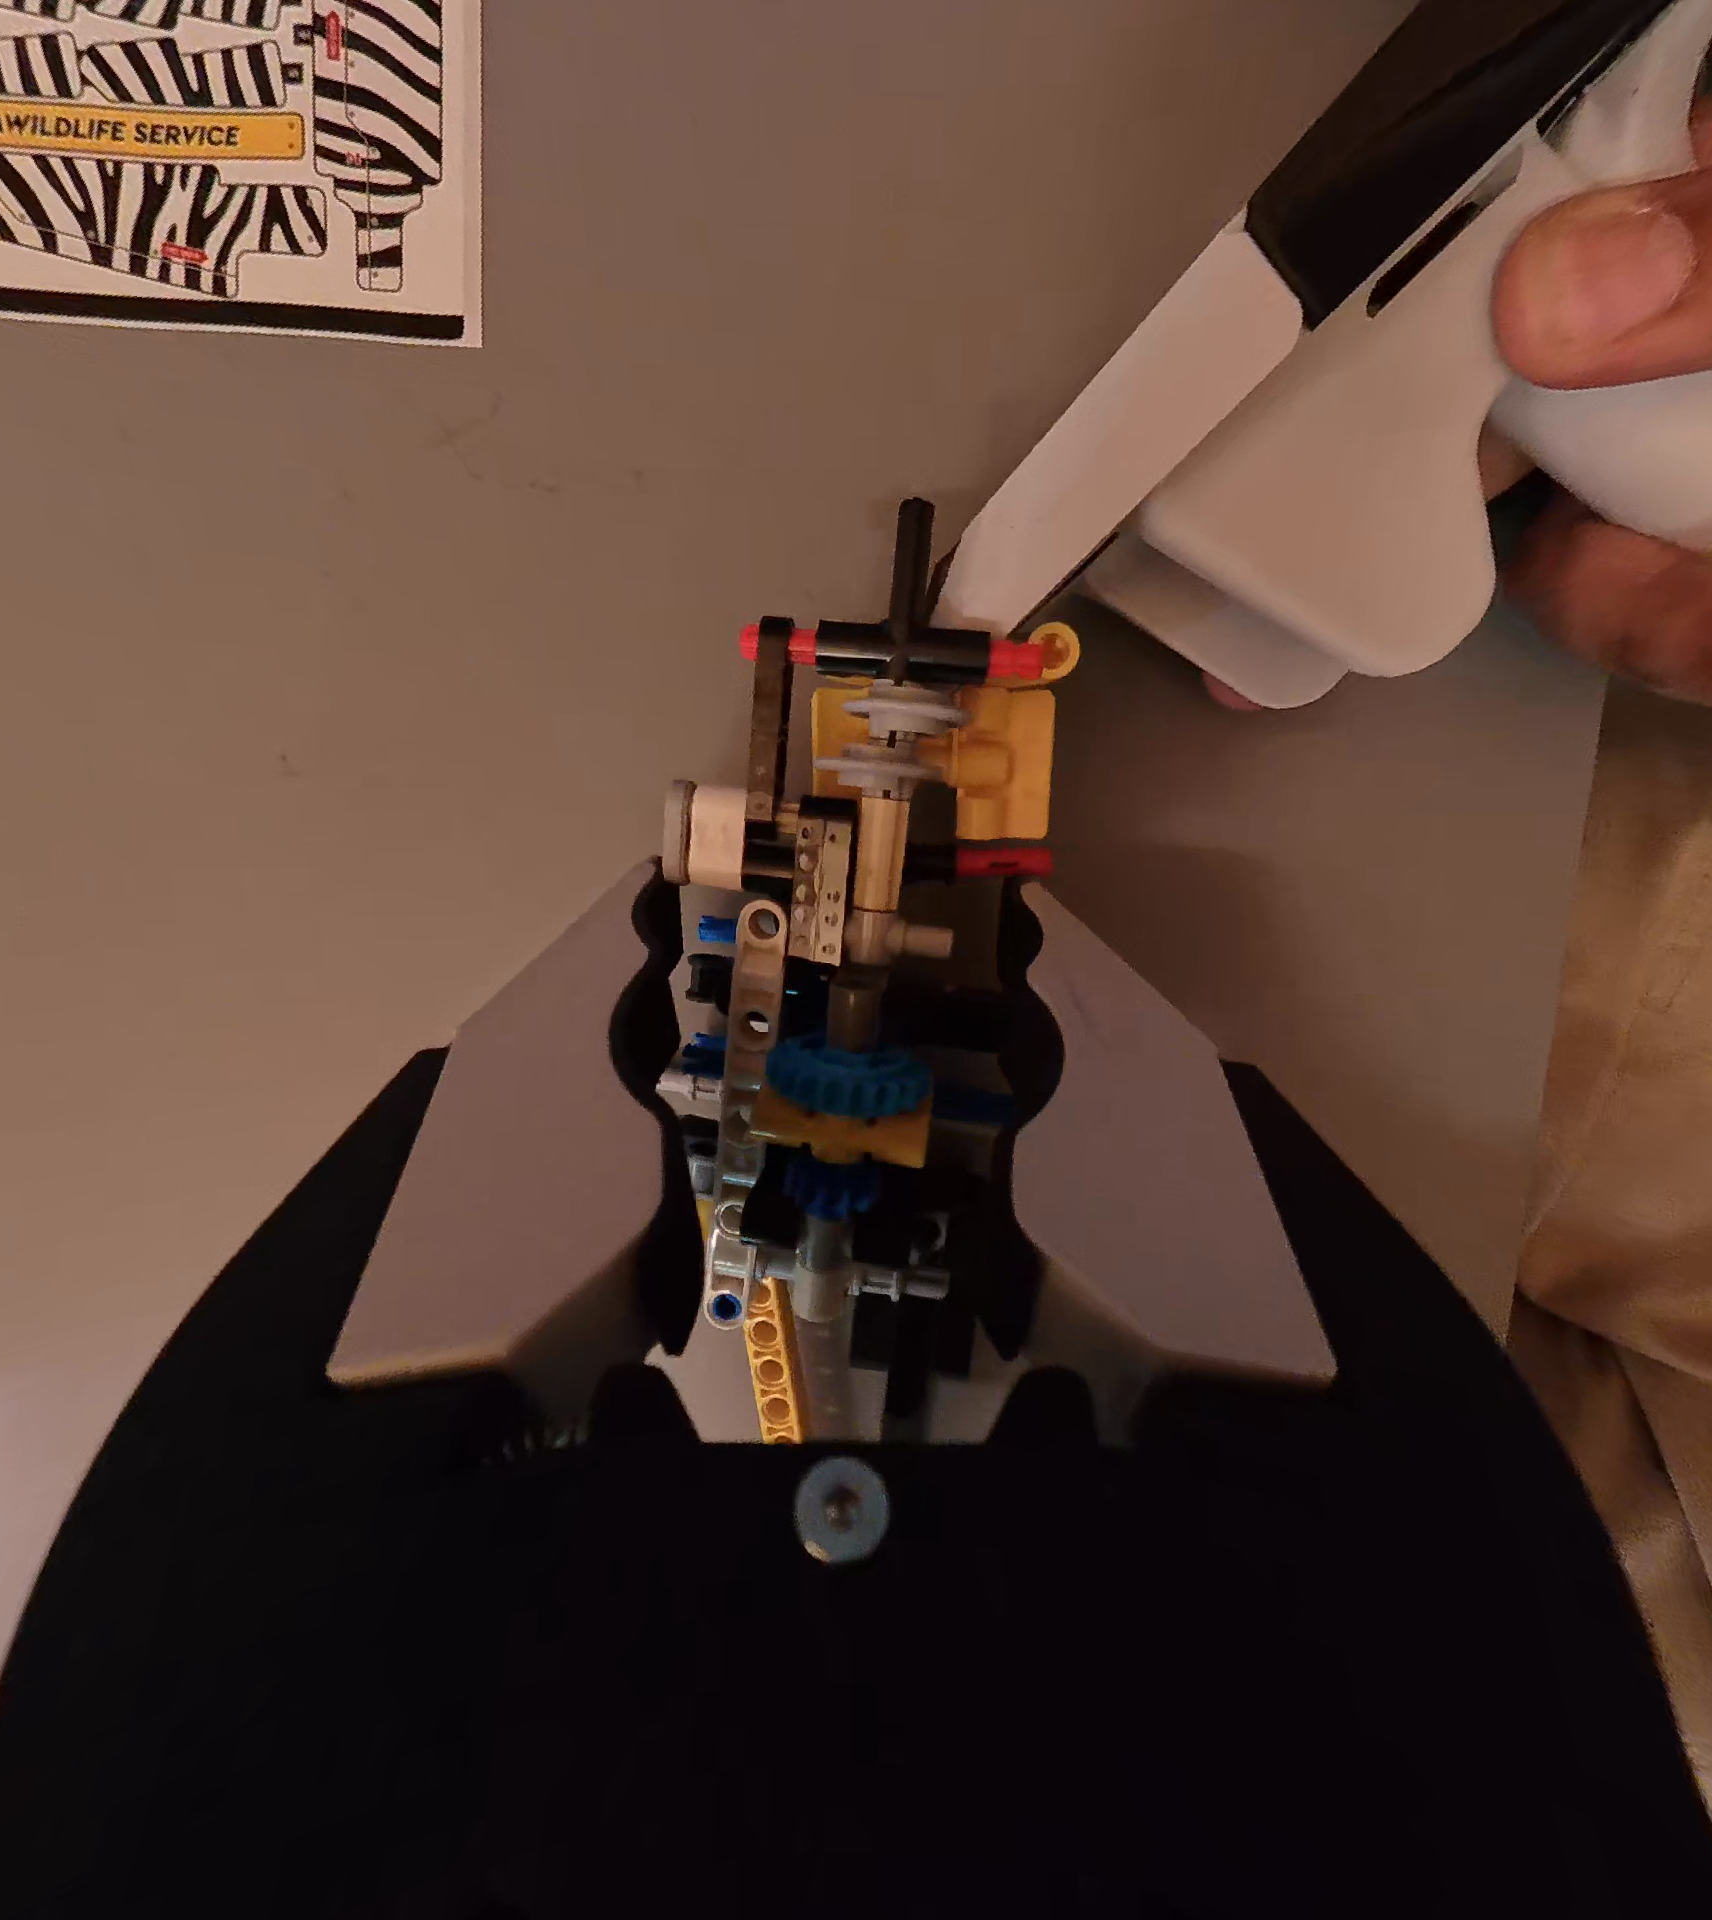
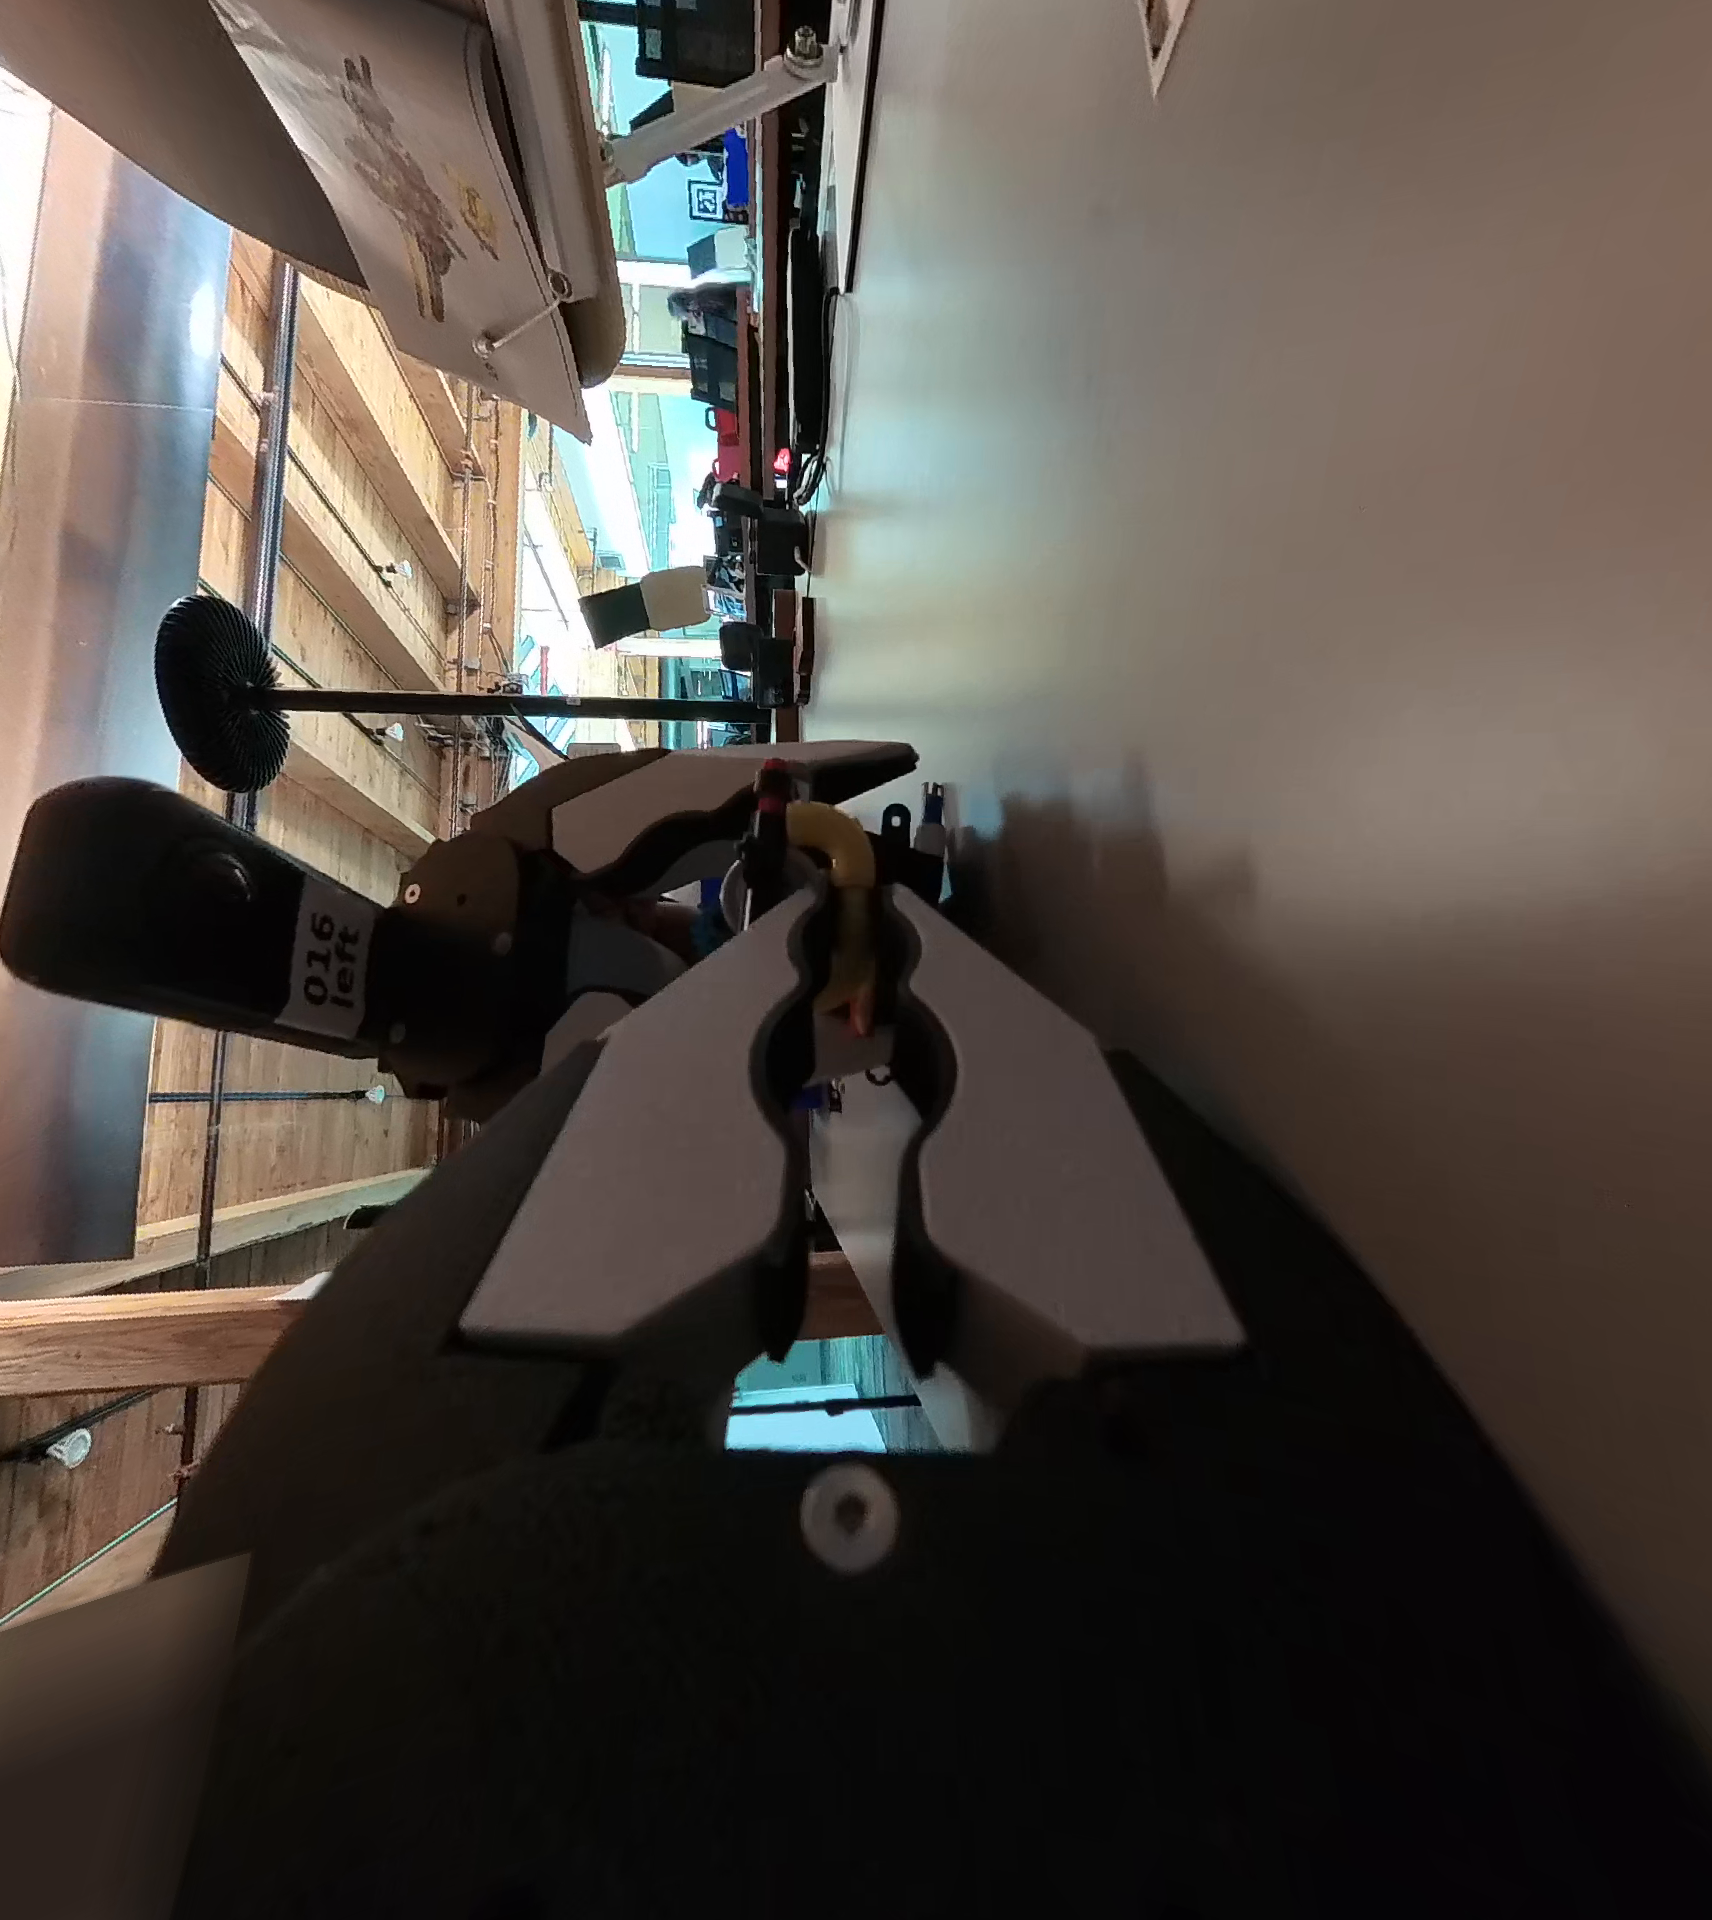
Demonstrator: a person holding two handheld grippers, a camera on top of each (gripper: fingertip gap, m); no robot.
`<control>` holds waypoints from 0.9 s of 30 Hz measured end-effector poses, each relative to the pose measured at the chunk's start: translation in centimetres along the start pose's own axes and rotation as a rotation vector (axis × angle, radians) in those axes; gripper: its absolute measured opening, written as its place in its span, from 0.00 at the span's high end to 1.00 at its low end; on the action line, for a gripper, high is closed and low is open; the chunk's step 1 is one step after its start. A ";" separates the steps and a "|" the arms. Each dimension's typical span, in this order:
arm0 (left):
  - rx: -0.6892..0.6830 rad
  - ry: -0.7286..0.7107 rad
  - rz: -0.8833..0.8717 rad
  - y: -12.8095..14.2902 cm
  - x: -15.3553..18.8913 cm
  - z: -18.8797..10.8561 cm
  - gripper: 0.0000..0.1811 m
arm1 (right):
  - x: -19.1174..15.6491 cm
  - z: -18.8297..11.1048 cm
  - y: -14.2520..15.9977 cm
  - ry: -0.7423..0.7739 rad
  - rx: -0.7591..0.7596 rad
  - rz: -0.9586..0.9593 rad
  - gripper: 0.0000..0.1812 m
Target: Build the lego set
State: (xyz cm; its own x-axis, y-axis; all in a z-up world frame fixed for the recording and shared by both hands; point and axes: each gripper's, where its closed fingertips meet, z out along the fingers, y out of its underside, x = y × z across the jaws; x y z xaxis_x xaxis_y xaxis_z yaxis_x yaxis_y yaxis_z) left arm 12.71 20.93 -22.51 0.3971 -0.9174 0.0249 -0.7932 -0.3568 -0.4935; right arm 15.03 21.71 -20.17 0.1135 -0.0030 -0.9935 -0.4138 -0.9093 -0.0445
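Observation:
My left gripper [image 1: 836, 894] is shut on a Lego Technic assembly [image 1: 862, 935] of black, grey, tan and yellow parts with blue gears, and holds it above the grey table [image 1: 312, 727]. A black and red cross axle [image 1: 909, 652] tops the assembly. My right gripper [image 1: 977, 613] comes in from the upper right and its tip is at a small yellow piece [image 1: 1058, 646] on the axle's right end. In the right wrist view my right gripper [image 2: 857, 896] is shut on that yellow piece [image 2: 847, 852], with the left gripper [image 2: 644, 821] just behind it.
A sticker sheet with zebra stripes [image 1: 177, 156] lies on the table at the far left. A person's hand [image 1: 1662, 281] and beige trousers [image 1: 1683, 1143] are on the right. A black lamp stand [image 2: 218, 707] and clutter [image 2: 769, 520] stand at the table's far edge. Only a small space, under 4 cm, lies between the two pairs of fingers.

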 end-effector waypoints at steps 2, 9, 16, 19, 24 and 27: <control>0.002 0.007 -0.017 0.0 0.1 0.0 0.67 | 0.0 0.0 -0.1 -0.003 0.008 0.003 0.97; 0.018 0.049 -0.078 -0.2 0.7 -0.1 0.62 | 0.0 -0.2 -0.2 -0.006 0.043 0.005 0.97; 0.018 0.020 -0.082 -0.3 0.6 -0.2 0.60 | 0.0 -0.2 -0.3 -0.001 0.058 0.001 0.97; 0.003 -0.016 -0.068 -0.1 0.4 0.2 0.62 | 0.0 -0.2 -0.2 -0.003 0.062 0.003 0.97; 0.014 -0.010 -0.080 -0.4 0.5 -0.1 0.64 | -0.1 -0.3 -0.2 -0.006 0.067 0.006 0.97; 0.018 -0.002 -0.091 -0.5 0.6 -0.2 0.65 | -0.1 -0.3 -0.2 -0.006 0.072 0.009 0.96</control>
State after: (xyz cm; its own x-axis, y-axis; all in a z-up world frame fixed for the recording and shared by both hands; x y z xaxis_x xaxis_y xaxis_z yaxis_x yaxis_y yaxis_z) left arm 13.22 20.54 -22.04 0.4680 -0.8811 0.0681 -0.7454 -0.4350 -0.5052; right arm 15.42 21.76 -20.07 0.1039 -0.0079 -0.9946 -0.4785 -0.8770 -0.0430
